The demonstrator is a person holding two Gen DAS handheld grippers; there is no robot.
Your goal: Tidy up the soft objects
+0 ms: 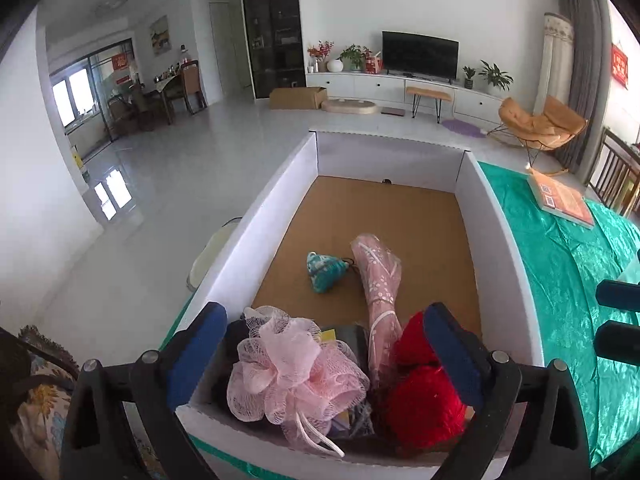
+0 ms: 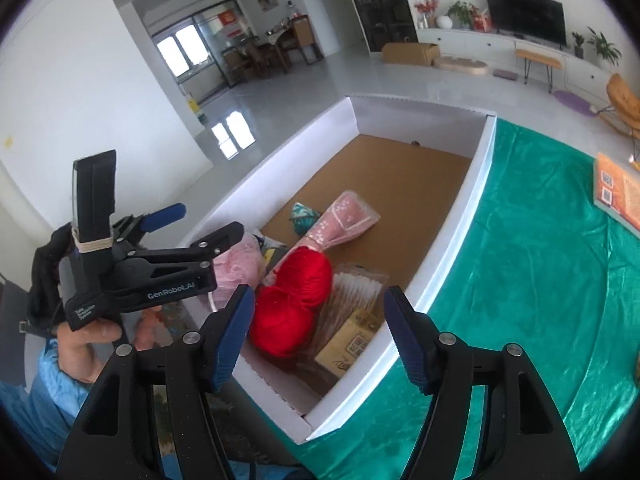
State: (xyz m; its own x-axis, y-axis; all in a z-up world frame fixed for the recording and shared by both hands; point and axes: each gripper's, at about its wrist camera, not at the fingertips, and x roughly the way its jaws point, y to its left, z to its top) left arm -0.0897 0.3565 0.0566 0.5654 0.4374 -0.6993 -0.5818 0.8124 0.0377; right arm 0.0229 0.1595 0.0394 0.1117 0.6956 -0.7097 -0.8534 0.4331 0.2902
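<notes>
A white-walled box [image 1: 500, 264] with a brown floor stands on the green cloth. At its near end lie a pink mesh bath pouf [image 1: 288, 372], two balls of red yarn [image 1: 420, 396] and a pink flowered bundle in clear wrap [image 1: 378, 276]. A small teal pouch [image 1: 324, 270] lies mid-floor. My left gripper [image 1: 325, 314] hangs open above the pouf and yarn, its pads apart from them. My right gripper [image 2: 319, 293] is open over the red yarn [image 2: 296, 296] and a clear-wrapped pack [image 2: 352, 292] beside a tan carton [image 2: 352, 342]. The left gripper [image 2: 208, 220] shows beside the box [image 2: 452, 240].
A green satin cloth [image 2: 540, 280] covers the table right of the box. An orange book [image 1: 560, 200] lies at its far right. A patterned cushion [image 1: 40, 400] sits low at the left. A hand and blue sleeve [image 2: 72, 352] hold the left tool. Beyond is open floor.
</notes>
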